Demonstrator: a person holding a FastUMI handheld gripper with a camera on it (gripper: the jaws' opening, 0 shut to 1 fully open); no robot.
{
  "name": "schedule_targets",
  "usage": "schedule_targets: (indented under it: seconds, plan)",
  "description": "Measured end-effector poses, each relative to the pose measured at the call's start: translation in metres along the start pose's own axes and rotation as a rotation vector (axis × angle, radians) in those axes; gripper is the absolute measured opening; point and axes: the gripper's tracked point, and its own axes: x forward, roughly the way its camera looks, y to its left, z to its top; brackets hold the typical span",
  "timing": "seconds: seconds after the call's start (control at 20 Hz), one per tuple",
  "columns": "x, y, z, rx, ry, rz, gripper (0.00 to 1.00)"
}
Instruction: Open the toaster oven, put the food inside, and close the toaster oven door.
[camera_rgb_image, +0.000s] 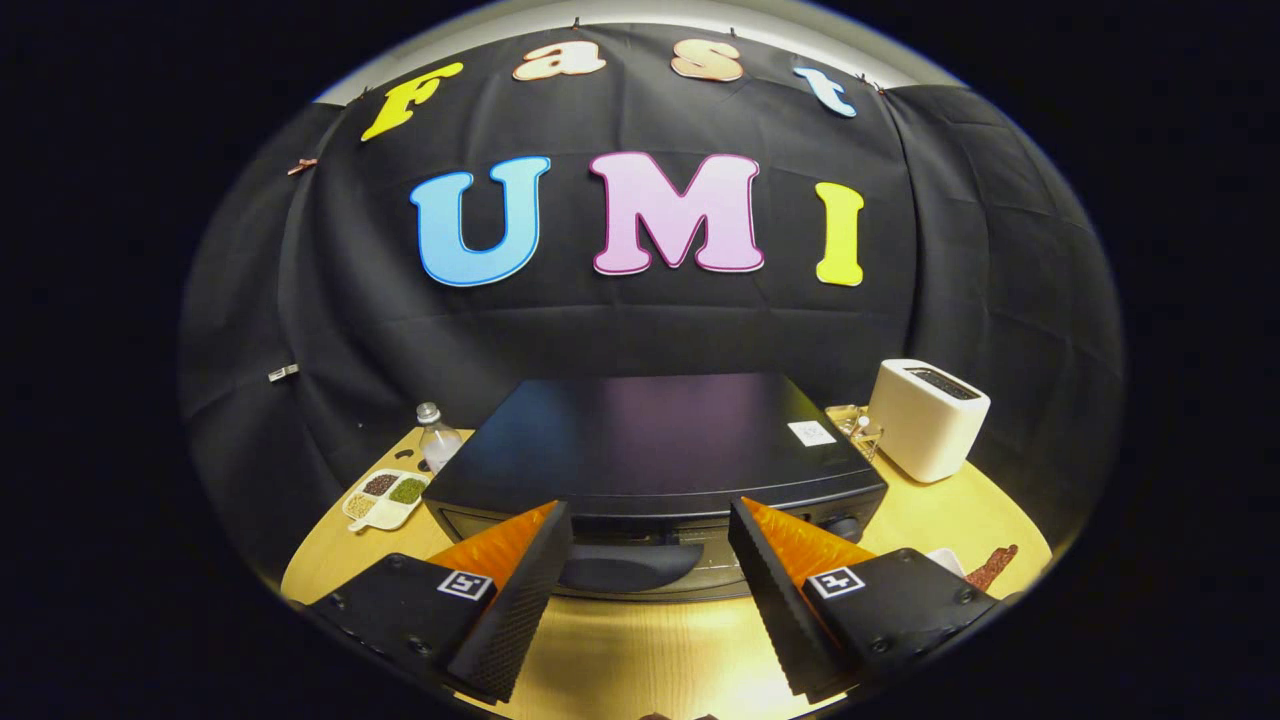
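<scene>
A black toaster oven (655, 440) stands on the wooden table, its flat top toward me and its door shut. The door handle (625, 567) is a dark bar across the top of the door front. My gripper (650, 525) is open, held above the table just in front of the oven. The fingertips straddle the handle's span, close to the door, and nothing is between the fingers. Past the right finger, near the table's right edge, lies a brownish strip of food (992, 566) beside a small white dish (945, 560).
A white slot toaster (925, 418) stands right of the oven, with a small clear glass item (856, 425) between them. Left of the oven are a plastic bottle (437, 438) and a white divided tray of grains (385, 497). The round table's pale wood (640, 650) lies below the fingers.
</scene>
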Motion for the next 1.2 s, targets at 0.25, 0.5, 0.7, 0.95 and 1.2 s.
schedule_targets:
  seconds: [0.25, 0.5, 0.7, 0.95, 1.2]
  plan:
    - [0.012, 0.012, -0.015, -0.023, 0.032, 0.001, 0.98]
    - [0.015, 0.015, -0.017, -0.036, 0.028, -0.014, 0.99]
    - [0.001, 0.014, -0.026, -0.031, 0.039, 0.0, 0.99]
    - [-0.024, 0.013, -0.048, -0.004, 0.063, 0.029, 0.99]
    - [-0.051, 0.013, -0.079, -0.028, 0.09, 0.046, 0.99]
